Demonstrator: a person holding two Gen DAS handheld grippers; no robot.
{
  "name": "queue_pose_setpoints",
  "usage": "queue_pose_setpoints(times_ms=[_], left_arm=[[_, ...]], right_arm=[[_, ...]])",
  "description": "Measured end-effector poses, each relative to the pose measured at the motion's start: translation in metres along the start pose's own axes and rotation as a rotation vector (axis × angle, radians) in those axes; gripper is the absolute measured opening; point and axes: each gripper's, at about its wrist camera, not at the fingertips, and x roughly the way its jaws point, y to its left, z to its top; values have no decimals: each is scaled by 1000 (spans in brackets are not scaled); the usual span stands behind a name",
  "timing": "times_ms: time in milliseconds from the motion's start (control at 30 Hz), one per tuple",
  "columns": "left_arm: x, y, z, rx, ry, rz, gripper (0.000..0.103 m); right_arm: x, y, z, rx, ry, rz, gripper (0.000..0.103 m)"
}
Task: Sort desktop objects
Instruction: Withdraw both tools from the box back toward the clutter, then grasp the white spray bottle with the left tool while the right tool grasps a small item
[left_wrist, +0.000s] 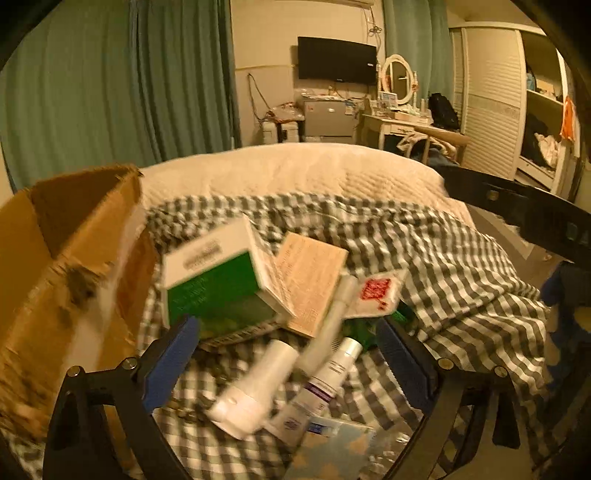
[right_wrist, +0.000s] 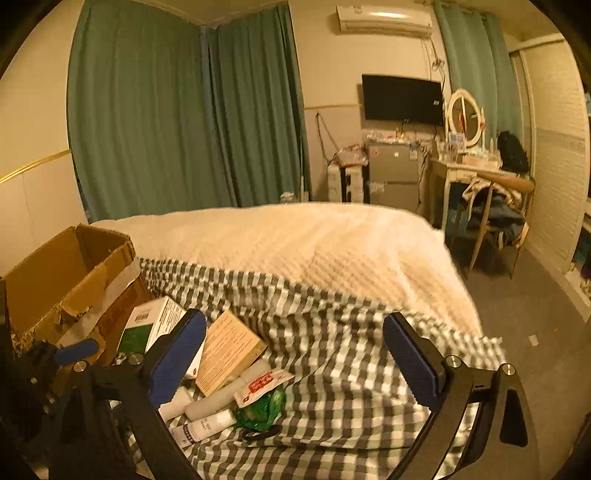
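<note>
Sorting looks unstarted: boxes and tubes (left_wrist: 325, 373) lie piled beside the cardboard box (right_wrist: 66, 280); left gripper (left_wrist: 291, 354) and right gripper (right_wrist: 295, 354) gape wide, empty.

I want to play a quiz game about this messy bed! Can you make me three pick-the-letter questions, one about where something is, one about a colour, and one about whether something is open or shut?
1. Where is the cardboard box?
A. On the left of the pile of things
B. On the desk under the mirror
C. On the floor by the chair

2. What colour is the front of the big carton in the pile?
A. Red
B. Green and white
C. Black

3. How do the jaws of the right gripper stand?
A. Shut on a tube
B. Shut on the cloth
C. Open, holding nothing

Answers:
1. A, the box stands at the left edge of the checked cloth, beside the pile.
2. B, its face is green with a white top band.
3. C, the blue pads stand wide apart with only cloth showing between them.
</note>
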Motion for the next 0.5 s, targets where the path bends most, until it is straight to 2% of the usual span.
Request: queue_pose_setpoints(times_ms=[200, 267, 367, 500], left_arm=[[27, 2, -20, 1, 56, 6, 96], [37, 8, -29, -8, 81, 29, 94], [50, 16, -41, -45, 127, 76, 94], [52, 21, -45, -62, 129, 135, 93]], right_arm=[[23, 5, -20, -13, 53, -6, 94], [33, 2, -27, 10, 87, 8, 90], [47, 4, -36, -9, 126, -5, 89], [64, 7, -47, -32, 179, -13, 89]])
